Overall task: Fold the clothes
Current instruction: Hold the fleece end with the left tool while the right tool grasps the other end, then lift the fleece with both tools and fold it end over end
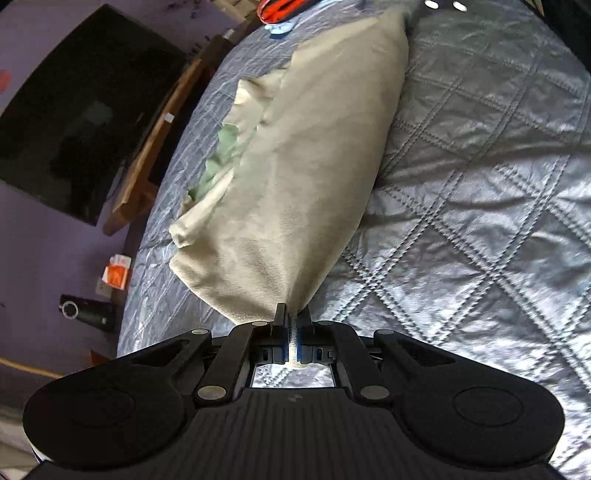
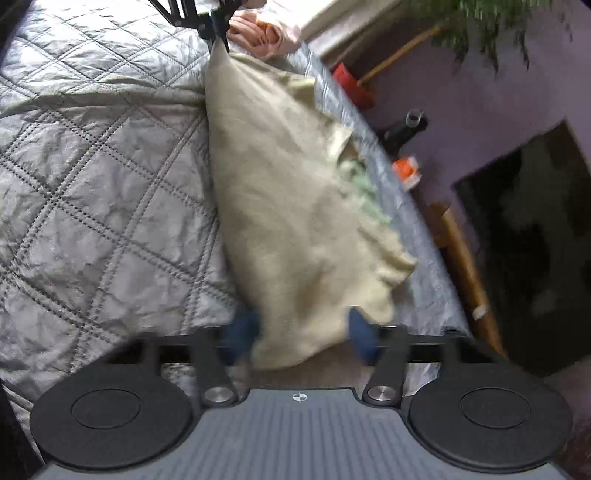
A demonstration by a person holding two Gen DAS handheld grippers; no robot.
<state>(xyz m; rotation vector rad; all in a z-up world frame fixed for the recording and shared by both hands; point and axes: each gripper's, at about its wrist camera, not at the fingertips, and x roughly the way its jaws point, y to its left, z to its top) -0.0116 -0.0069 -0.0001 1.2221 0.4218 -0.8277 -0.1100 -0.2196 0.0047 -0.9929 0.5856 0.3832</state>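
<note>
A cream garment (image 1: 295, 177) with a pale green print (image 1: 221, 155) on its underside hangs stretched over the silver quilted bed cover (image 1: 480, 184). My left gripper (image 1: 293, 321) is shut on one end of it, with cloth pinched between the blue pads. In the right wrist view that same left gripper (image 2: 218, 37) holds the far tip of the garment (image 2: 295, 206). My right gripper (image 2: 303, 334) is open, its blue fingertips (image 2: 364, 336) spread wide. The near end of the cloth lies loose between them. This view is motion-blurred.
Pink clothes (image 2: 266, 33) lie at the far bed edge, and a red-orange garment (image 1: 280, 11) lies at the other end. Beside the bed are a wooden stand (image 1: 155, 155), a dark screen (image 1: 74, 110), an orange packet (image 1: 116, 275) and a black cylinder (image 1: 81, 308) on the floor.
</note>
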